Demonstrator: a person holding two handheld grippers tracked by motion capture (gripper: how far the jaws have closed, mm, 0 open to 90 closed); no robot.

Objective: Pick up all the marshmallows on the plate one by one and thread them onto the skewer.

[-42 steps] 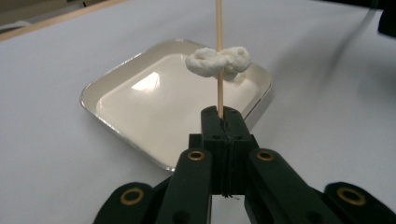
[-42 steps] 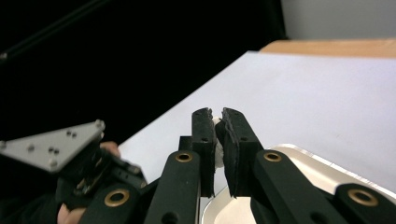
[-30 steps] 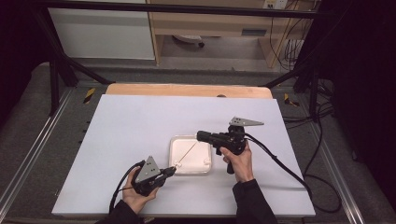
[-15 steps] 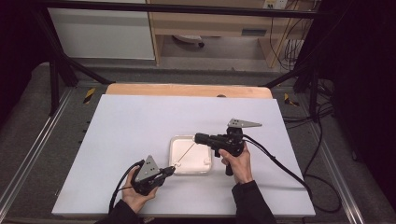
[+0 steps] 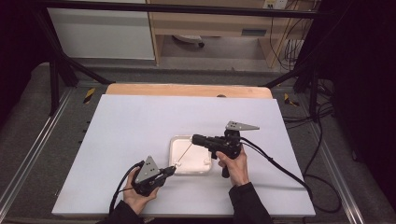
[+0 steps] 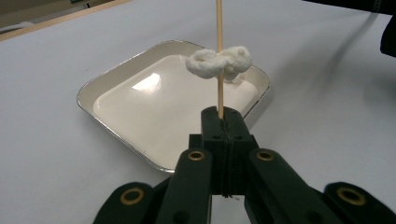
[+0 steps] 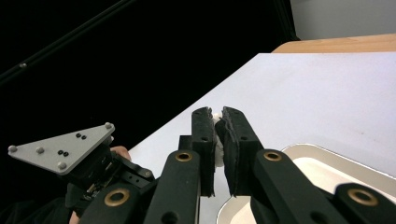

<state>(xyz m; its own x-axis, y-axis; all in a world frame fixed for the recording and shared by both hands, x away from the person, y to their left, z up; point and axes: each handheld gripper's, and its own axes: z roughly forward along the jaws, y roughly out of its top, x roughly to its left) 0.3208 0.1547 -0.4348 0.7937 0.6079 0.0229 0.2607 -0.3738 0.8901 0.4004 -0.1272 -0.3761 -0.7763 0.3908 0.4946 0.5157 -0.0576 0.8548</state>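
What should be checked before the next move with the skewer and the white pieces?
1. Left gripper shut on the wooden skewer: ok.
2. White piece threaded on the skewer: ok, partway up it.
3. Right gripper shut on a small white piece: ok, only a sliver shows between the pads.
4. That piece lined up with the skewer's tip: cannot tell.
5. Tray sits under the work: ok.
6. Another white bit left in the tray: ok, by its right edge.
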